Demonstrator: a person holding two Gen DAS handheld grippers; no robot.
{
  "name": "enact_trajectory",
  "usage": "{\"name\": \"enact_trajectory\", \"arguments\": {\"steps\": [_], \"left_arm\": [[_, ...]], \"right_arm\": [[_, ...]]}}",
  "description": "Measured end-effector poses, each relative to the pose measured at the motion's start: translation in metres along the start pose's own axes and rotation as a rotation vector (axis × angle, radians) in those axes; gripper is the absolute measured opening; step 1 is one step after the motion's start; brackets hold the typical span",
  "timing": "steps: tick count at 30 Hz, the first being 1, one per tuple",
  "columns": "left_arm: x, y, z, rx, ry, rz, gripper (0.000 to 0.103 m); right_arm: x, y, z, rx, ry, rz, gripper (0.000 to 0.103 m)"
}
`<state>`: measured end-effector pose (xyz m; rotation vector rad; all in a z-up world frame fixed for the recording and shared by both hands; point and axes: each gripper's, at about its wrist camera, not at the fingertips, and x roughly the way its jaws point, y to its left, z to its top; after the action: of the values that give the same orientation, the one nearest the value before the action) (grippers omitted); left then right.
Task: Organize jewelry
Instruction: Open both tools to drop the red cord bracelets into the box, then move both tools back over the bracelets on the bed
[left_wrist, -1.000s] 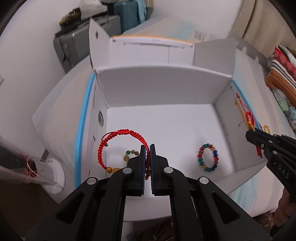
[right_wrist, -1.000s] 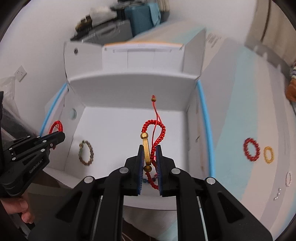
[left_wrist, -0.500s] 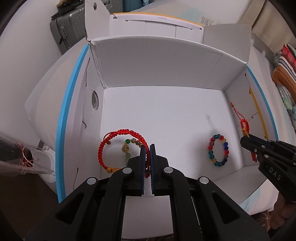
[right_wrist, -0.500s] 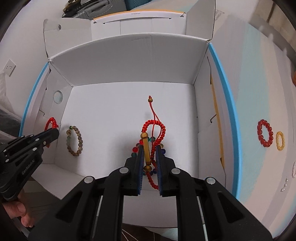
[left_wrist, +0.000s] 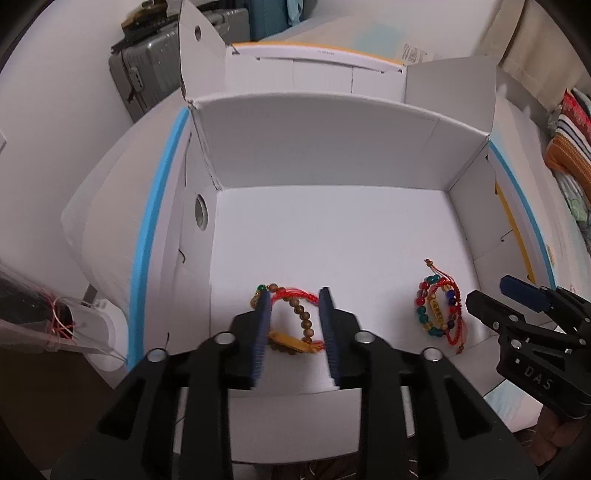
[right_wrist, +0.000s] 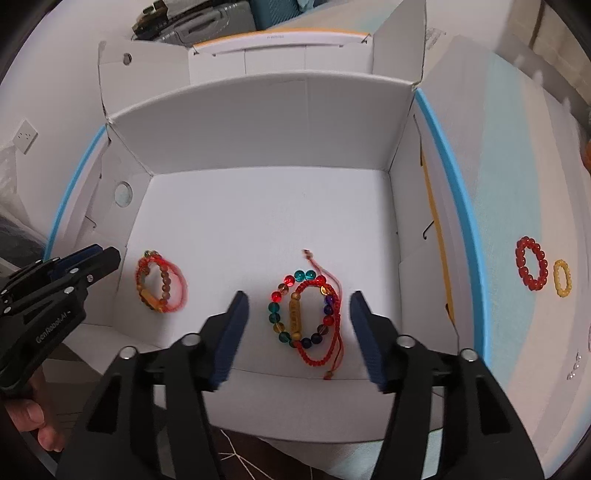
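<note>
Left gripper (left_wrist: 293, 325): jaws spread, holding nothing, over the near-left floor of the white cardboard box (right_wrist: 258, 122).
Right gripper (right_wrist: 297, 332): jaws spread wide, empty.
Left pile: red cord bracelet (right_wrist: 176, 284) lying across a brown bead bracelet (right_wrist: 164, 278).
Right pile: red cord bracelet with gold tube (right_wrist: 325, 332) overlapping a multicoloured bead bracelet (right_wrist: 275, 306).
Still outside: red bead bracelet (right_wrist: 532, 268) and yellow ring (right_wrist: 562, 278) on the bedding to the right.
Handling: likely light and limp; round beads may roll or slip, so pinch across one strand.
</note>
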<state>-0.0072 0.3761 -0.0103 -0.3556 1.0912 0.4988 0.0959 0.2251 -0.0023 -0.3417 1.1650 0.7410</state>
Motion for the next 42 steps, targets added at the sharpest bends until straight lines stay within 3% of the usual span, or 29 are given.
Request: {"name": "enact_trajectory", "arguments": {"steps": [7,13,19,34,42], "left_arm": [[-0.025,-0.001,0.001,0.009,-0.081,0.009,0.063],[-0.048,-0.012,0.003,0.028,-0.144,0.003,0.078],[-0.066,-0.034,0.004,0.062,-0.188,-0.001,0.092],[-0.078,-0.096,-0.004,0.135,-0.228,-0.041,0.097],[-0.086,-0.150,-0.007,0.209,-0.243,-0.077,0.097]], "right_arm": [[-0.035,-0.012,-0.011,0.014,-0.085,0.027,0.074],[-0.060,-0.021,-0.021,0.040,-0.164,0.019,0.087],[-0.082,-0.039,-0.032,0.070,-0.221,-0.033,0.091],[-0.118,-0.109,-0.063,0.184,-0.289,-0.081,0.096],[-0.139,-0.153,-0.085,0.233,-0.310,-0.124,0.096]]}}
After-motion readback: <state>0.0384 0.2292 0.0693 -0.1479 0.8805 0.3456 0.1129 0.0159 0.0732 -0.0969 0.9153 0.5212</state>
